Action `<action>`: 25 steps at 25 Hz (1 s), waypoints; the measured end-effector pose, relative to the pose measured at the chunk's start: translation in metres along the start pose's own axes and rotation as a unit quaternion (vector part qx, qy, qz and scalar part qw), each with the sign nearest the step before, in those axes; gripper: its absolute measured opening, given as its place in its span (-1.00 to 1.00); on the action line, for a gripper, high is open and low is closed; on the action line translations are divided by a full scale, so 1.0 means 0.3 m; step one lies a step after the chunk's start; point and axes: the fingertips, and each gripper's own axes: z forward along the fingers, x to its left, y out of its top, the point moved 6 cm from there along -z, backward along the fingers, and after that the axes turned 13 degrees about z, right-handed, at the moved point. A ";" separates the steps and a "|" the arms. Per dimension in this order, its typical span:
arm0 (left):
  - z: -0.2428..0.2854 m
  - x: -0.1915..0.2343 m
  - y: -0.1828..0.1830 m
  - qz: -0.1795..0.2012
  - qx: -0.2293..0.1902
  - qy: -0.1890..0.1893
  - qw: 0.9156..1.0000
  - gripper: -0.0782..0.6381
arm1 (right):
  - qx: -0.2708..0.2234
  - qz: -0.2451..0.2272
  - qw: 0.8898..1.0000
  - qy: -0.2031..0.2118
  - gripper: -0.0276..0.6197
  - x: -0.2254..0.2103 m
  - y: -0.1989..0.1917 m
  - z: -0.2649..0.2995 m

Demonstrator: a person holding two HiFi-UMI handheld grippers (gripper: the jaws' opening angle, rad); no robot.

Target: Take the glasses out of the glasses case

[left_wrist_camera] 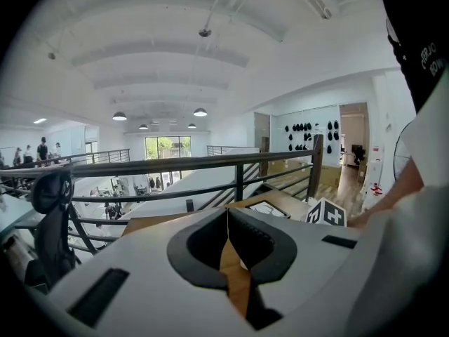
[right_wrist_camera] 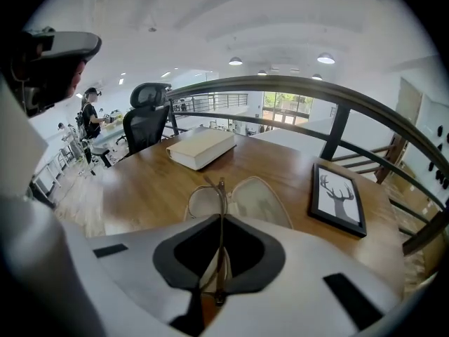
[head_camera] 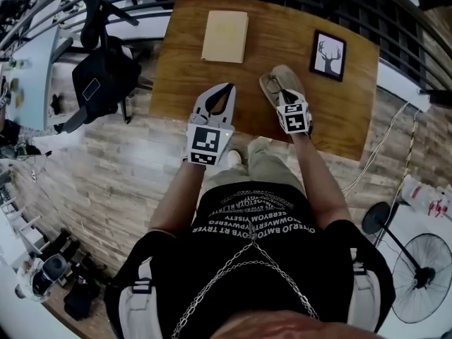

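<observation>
Right gripper view, lower centre: the right gripper [right_wrist_camera: 221,223] is pinched shut on the thin frame of the glasses [right_wrist_camera: 222,194], holding them edge-on over the open glasses case [right_wrist_camera: 265,203] at mid-frame, probably so they come clear of the lining. The left gripper [head_camera: 228,90], closed on nothing, waits left of centre in the head view, seemingly out of the way. Farther up the table [right_wrist_camera: 140,188] lie a book [right_wrist_camera: 202,148] and a deer picture [right_wrist_camera: 338,196].

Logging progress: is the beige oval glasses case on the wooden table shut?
No, the beige oval glasses case lies open, its pale inside showing.
</observation>
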 end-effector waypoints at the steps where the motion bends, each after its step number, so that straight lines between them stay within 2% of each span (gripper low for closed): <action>1: -0.009 0.000 -0.001 0.000 0.000 0.000 1.000 -0.70 | -0.002 0.001 1.000 0.000 -0.83 0.002 -0.005 -0.005; 14: -0.126 -0.025 0.013 0.006 -0.008 0.003 1.000 -0.70 | -0.029 0.006 1.000 0.002 -0.83 0.038 0.010 -0.094; 21: -0.178 -0.028 0.045 0.006 -0.023 0.002 1.000 -0.70 | -0.054 0.012 0.998 0.000 -0.83 0.050 0.024 -0.205; 25: -0.204 -0.040 0.044 0.006 -0.016 -0.008 1.000 -0.70 | -0.078 0.019 0.997 0.003 -0.83 0.067 0.038 -0.292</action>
